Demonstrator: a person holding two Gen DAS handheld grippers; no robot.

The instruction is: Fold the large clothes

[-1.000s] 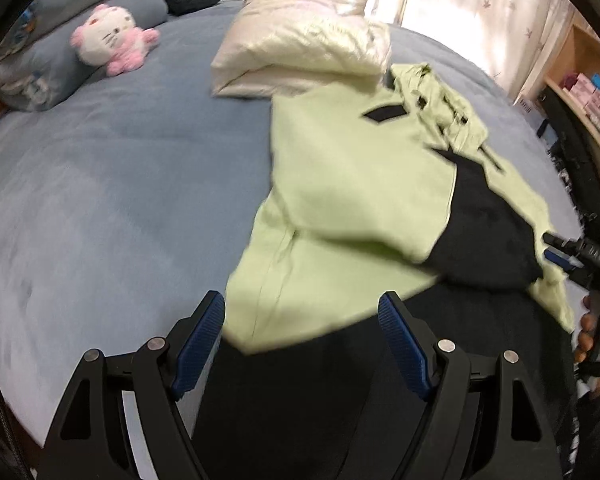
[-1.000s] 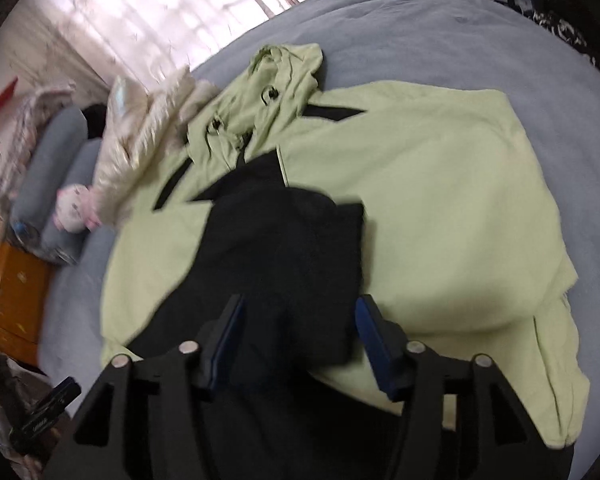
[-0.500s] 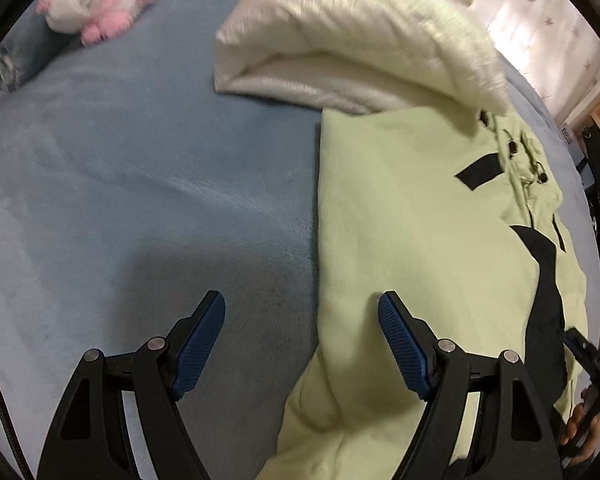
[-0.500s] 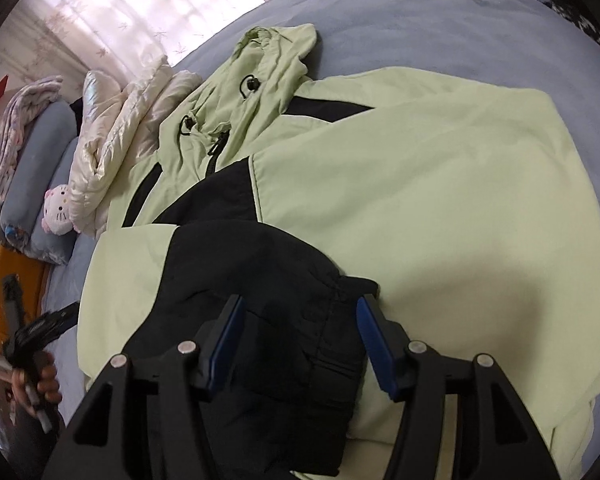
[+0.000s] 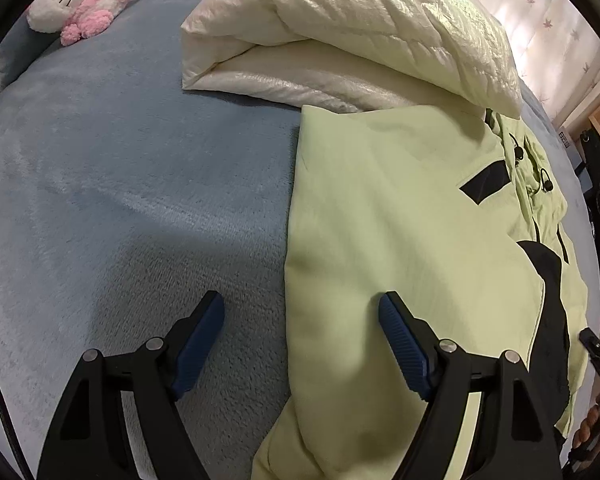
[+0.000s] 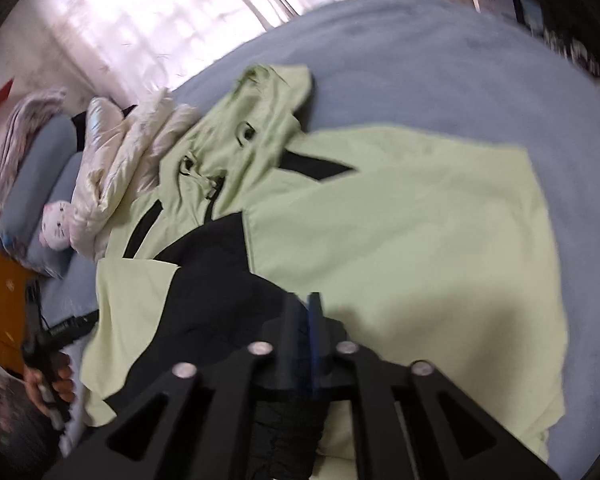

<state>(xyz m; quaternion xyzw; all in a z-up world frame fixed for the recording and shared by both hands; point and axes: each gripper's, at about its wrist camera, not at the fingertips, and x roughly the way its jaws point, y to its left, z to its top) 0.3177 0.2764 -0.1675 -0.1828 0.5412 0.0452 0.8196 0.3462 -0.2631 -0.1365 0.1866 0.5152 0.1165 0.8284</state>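
A light green and black hooded jacket lies spread on a blue-grey bed, also in the right wrist view. My left gripper is open and empty, low over the jacket's left folded edge, one finger above the bedding and one above the green cloth. My right gripper is shut on the jacket's black sleeve cuff, which hangs gathered under the jaws over the jacket's middle. The hood lies at the far end.
A folded cream padded jacket lies just past the green one, touching its shoulder. A pink and white plush toy and grey bolsters sit at the bed's far side. An orange cabinet stands beside the bed.
My right gripper has shut on the black sleeve cuff and lifted. My left gripper has moved forward along the jacket's left edge, staying open.
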